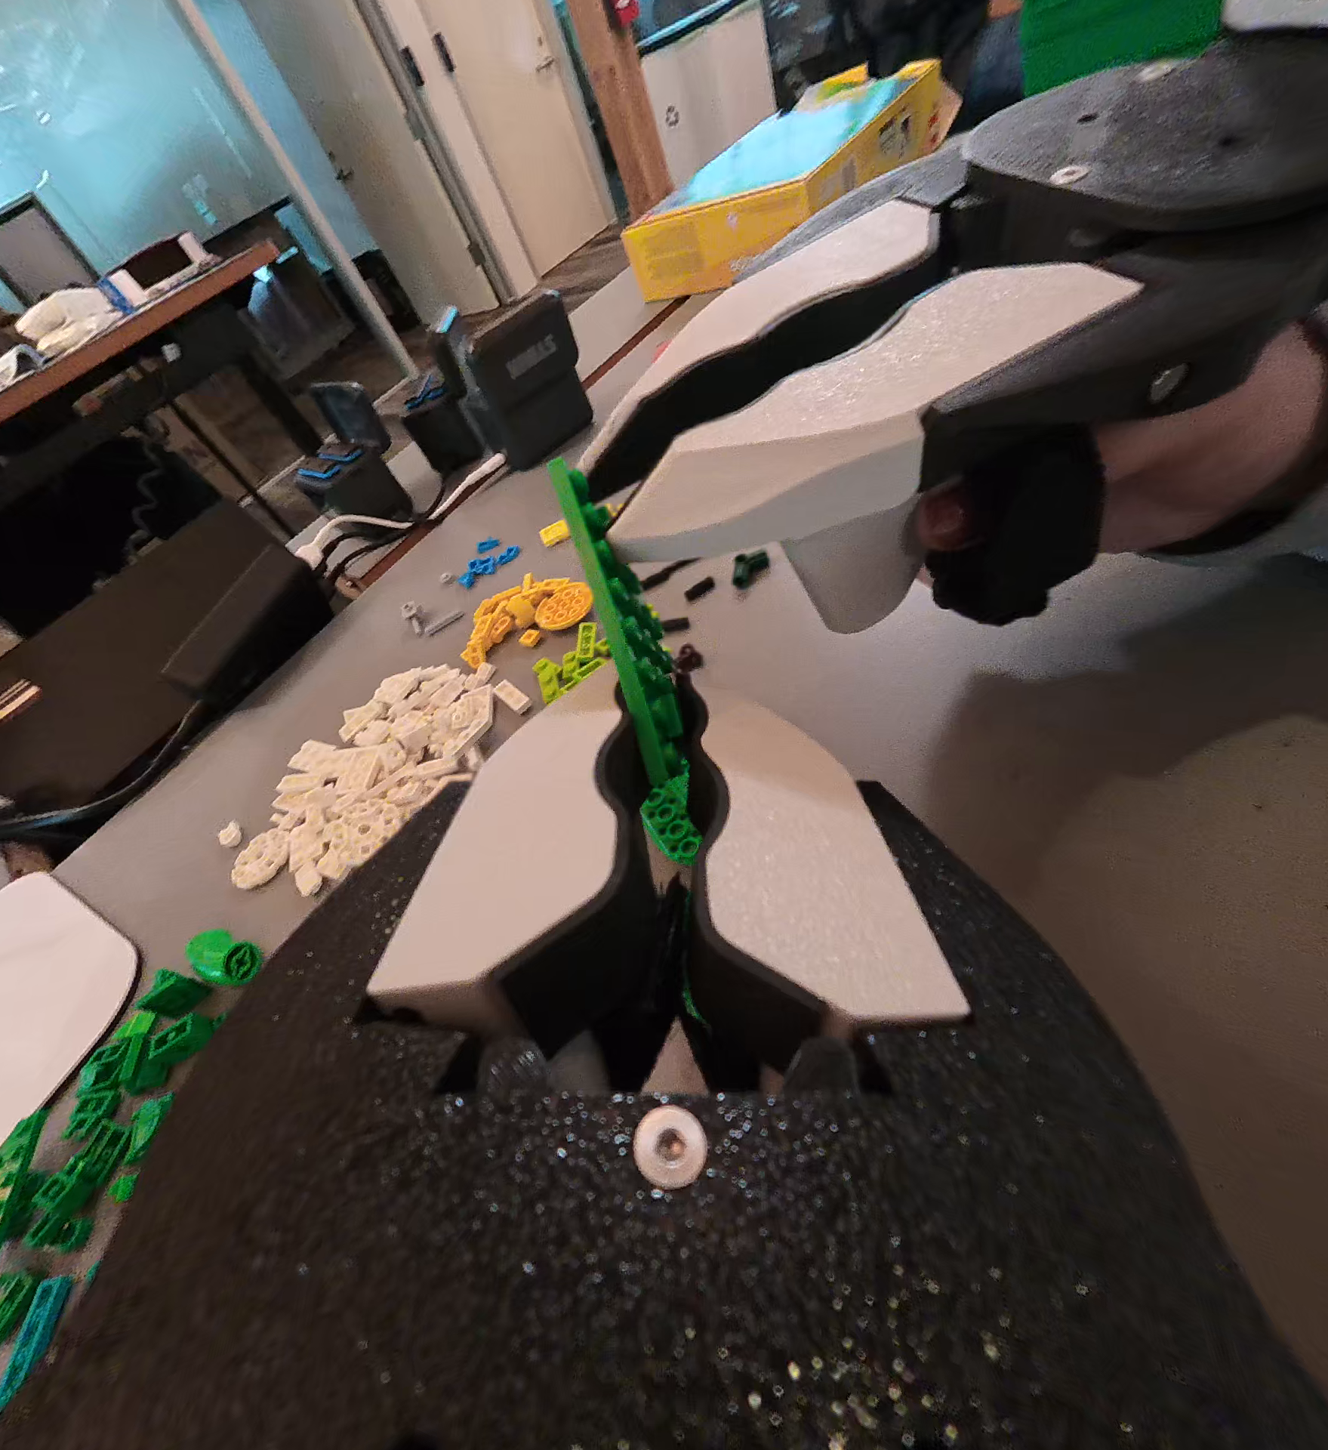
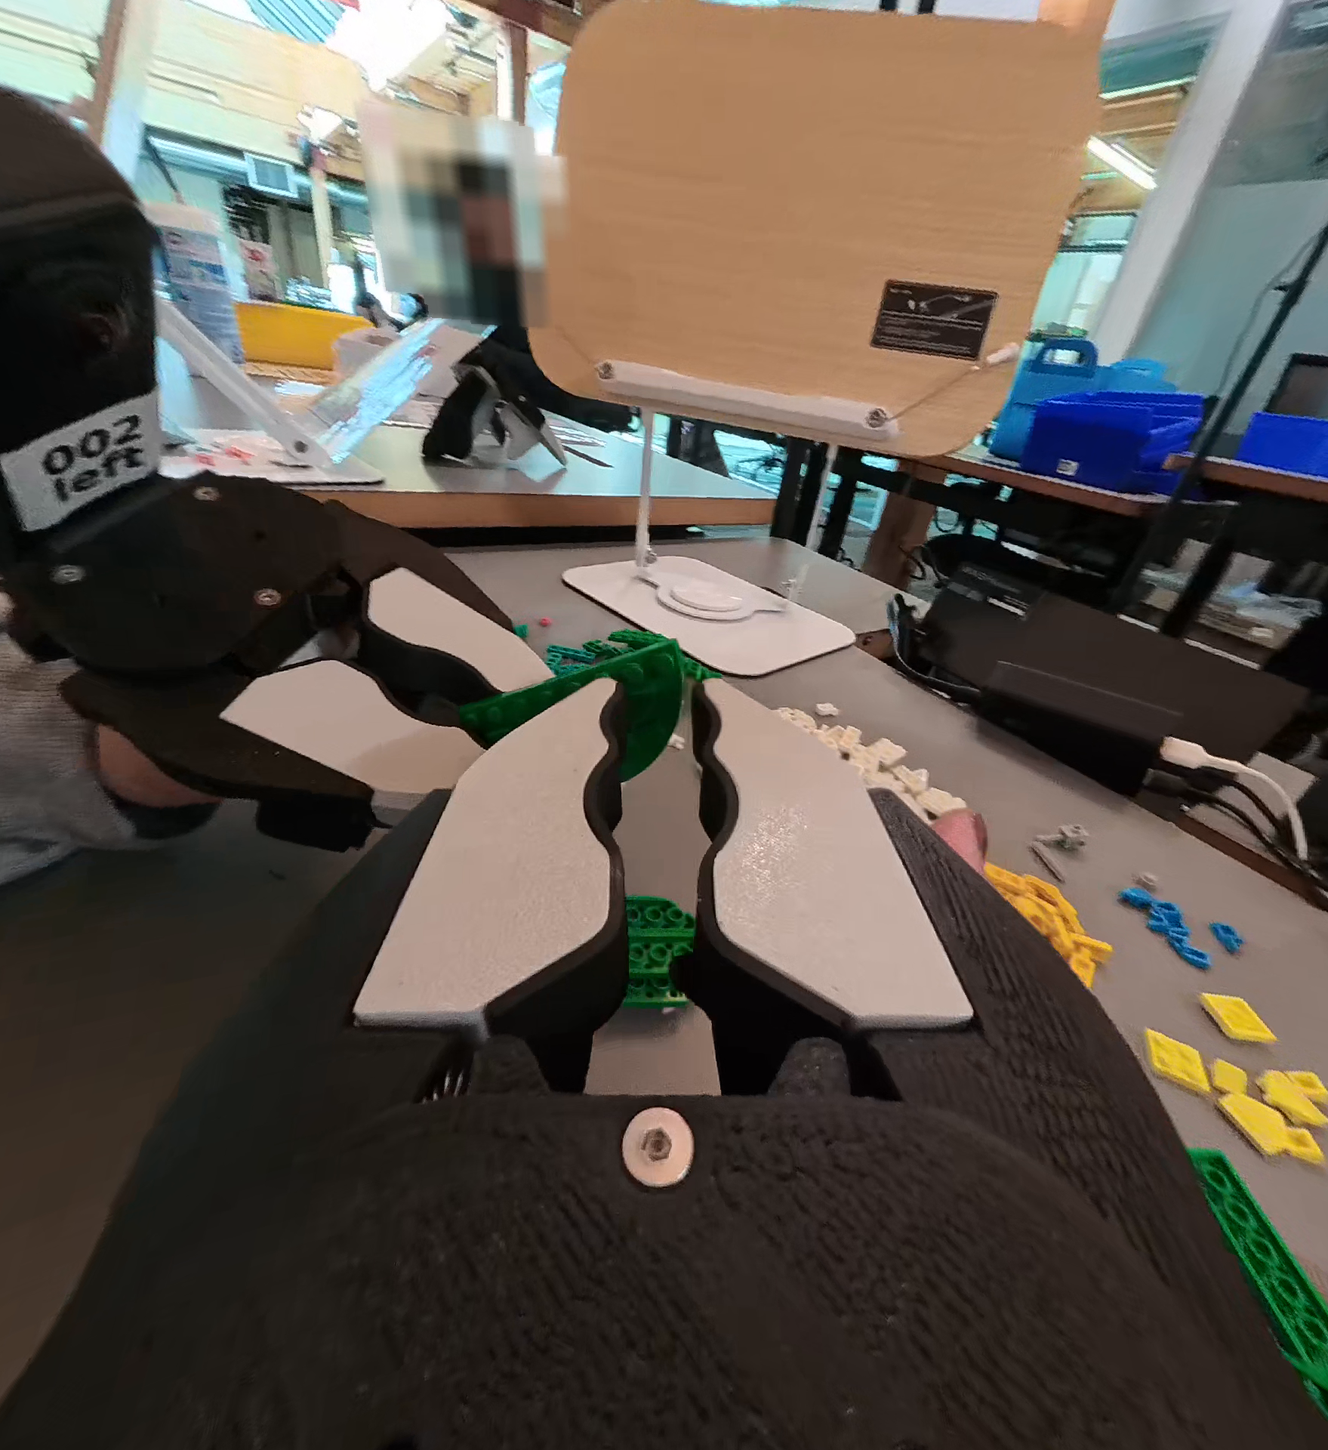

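My left gripper [image 1: 656,706] is shut on a long green studded plate [image 1: 605,596] with small green bricks on it. It holds the plate on edge above the grey table [image 1: 958,745]. In the right wrist view the left gripper [image 2: 480,706] comes in from the left with the green plate [image 2: 551,694]. The plate's rounded end [image 2: 649,722] stands between my right gripper's [image 2: 656,690] fingertips. It lies against the left finger [image 2: 551,785], with a gap to the right finger [image 2: 786,824], so that gripper is open. In the left wrist view the right gripper [image 1: 602,502] sits at the plate's far end.
Sorted brick piles lie on the table: white [image 1: 378,777], orange-yellow [image 1: 527,612], lime [image 1: 566,667], blue [image 1: 488,561] and green [image 1: 96,1098]. A yellow box [image 1: 786,180] lies at the back. A wooden board on a white stand [image 2: 802,220] stands ahead. Yellow tiles [image 2: 1257,1091] and a green strip [image 2: 1288,1295] lie at the right. My right fingertips sit around 4 cm from my left ones.
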Available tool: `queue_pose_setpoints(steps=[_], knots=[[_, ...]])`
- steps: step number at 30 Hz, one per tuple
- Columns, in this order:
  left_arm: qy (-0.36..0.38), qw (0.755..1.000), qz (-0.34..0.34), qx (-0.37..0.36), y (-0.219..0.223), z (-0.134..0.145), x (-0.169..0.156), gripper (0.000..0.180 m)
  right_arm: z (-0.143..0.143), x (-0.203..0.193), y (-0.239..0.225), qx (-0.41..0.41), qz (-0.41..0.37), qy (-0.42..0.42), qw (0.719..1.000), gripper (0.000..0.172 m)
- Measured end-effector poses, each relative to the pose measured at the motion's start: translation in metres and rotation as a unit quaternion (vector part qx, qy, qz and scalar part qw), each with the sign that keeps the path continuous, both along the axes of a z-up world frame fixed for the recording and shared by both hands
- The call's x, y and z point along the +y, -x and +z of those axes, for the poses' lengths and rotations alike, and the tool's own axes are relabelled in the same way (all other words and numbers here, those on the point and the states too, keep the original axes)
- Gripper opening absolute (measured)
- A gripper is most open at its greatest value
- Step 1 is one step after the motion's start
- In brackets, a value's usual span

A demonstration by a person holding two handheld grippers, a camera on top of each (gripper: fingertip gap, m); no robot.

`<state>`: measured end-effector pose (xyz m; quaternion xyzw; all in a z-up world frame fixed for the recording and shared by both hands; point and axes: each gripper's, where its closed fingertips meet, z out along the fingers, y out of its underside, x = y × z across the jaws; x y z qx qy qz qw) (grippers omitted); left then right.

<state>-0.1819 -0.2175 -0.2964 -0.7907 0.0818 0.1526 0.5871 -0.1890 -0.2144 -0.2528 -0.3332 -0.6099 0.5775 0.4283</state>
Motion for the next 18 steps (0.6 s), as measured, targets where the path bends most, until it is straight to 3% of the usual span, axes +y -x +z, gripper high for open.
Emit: queue_pose_setpoints(steps=[4,12,18], knots=[[-0.008,0.999,-0.031,0.004,-0.0082,0.0027,-0.0007,0.006,0.0031,-0.0044,-0.0066,0.008,0.033,-0.005,0.999,0.012],[0.004,1.000,0.006,0.013,0.0008,0.0007,-0.0011,0.006,0.0018,-0.0026,-0.0047,0.037,-0.034,-0.115,0.992,0.010],[0.015,1.000,-0.001,0.007,0.0011,-0.0042,-0.0008,0.005,-0.0035,-0.0019,-0.0061,-0.007,0.020,-0.072,0.997,0.010]])
